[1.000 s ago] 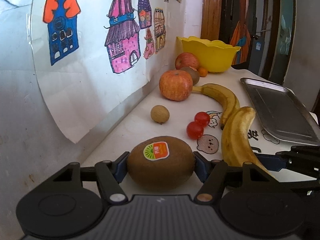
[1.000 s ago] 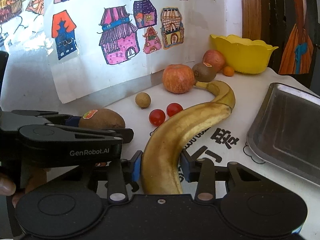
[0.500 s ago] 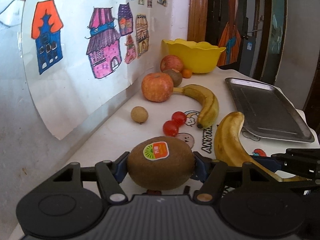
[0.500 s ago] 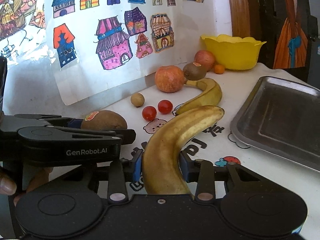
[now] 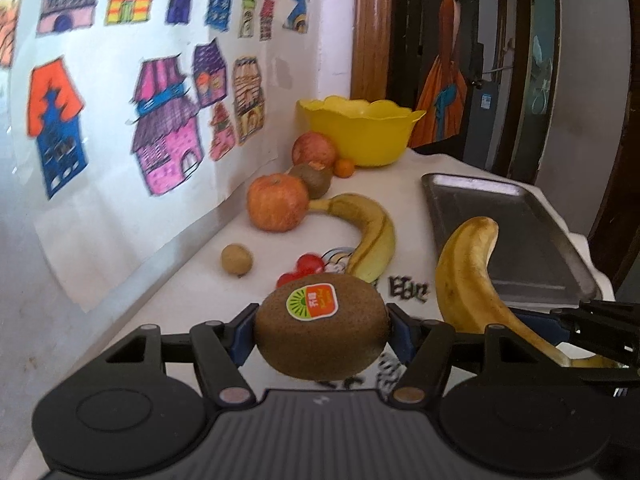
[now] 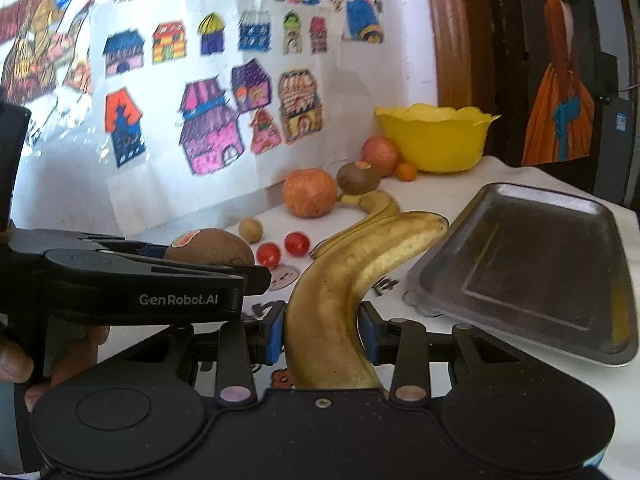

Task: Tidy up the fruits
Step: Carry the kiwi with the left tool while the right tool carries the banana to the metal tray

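My left gripper (image 5: 322,330) is shut on a brown kiwi (image 5: 320,330) with an orange sticker, held above the white table. My right gripper (image 6: 324,330) is shut on a yellow banana (image 6: 348,276), lifted beside the metal tray (image 6: 532,264). The kiwi in the left gripper also shows in the right wrist view (image 6: 210,246). The held banana also shows in the left wrist view (image 5: 472,276). On the table lie a second banana (image 5: 368,232), an apple (image 5: 276,208), another kiwi (image 5: 314,178), a second apple (image 5: 314,150), two cherry tomatoes (image 5: 308,266) and a small round brown fruit (image 5: 237,259).
A yellow bowl (image 5: 360,132) stands at the far end by the wall, with a tiny orange (image 5: 344,168) in front of it. House drawings cover the wall (image 5: 120,120) on the left. The metal tray (image 5: 508,232) lies at the right near the table edge.
Both grippers have risen and pulled back with their fruits. The banana has lifted off the table and its tip now reaches the tray's edge.
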{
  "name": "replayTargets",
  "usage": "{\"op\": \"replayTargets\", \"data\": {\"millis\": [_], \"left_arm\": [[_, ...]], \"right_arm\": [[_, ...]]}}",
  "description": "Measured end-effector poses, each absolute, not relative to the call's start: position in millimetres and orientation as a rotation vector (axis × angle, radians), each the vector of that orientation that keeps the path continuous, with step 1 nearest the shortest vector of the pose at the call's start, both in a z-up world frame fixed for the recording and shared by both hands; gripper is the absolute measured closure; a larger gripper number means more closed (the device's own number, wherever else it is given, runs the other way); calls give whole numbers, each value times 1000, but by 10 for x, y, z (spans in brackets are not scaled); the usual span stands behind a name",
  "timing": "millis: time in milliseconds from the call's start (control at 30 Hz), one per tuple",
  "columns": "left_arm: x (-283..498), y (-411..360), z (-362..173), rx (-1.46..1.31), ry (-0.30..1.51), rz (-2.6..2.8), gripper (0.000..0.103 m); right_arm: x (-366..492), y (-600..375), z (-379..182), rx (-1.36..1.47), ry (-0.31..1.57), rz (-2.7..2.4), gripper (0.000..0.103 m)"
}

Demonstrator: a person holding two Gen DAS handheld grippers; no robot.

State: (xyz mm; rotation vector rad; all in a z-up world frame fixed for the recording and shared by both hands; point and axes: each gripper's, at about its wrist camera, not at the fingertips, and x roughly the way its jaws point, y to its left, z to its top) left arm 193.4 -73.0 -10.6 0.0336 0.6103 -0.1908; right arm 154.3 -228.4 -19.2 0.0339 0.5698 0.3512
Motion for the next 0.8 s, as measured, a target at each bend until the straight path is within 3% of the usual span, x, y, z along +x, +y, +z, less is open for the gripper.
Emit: {"op": "replayTargets", "data": {"millis": [400, 800], "left_arm": [[2221, -1415, 29, 24, 575, -276, 33], [2662, -1954, -162, 26, 599, -329, 33]], "right_arm": [[1668, -3078, 30, 75, 508, 237, 63], [2036, -3584, -180, 105, 559, 164, 63]]}}
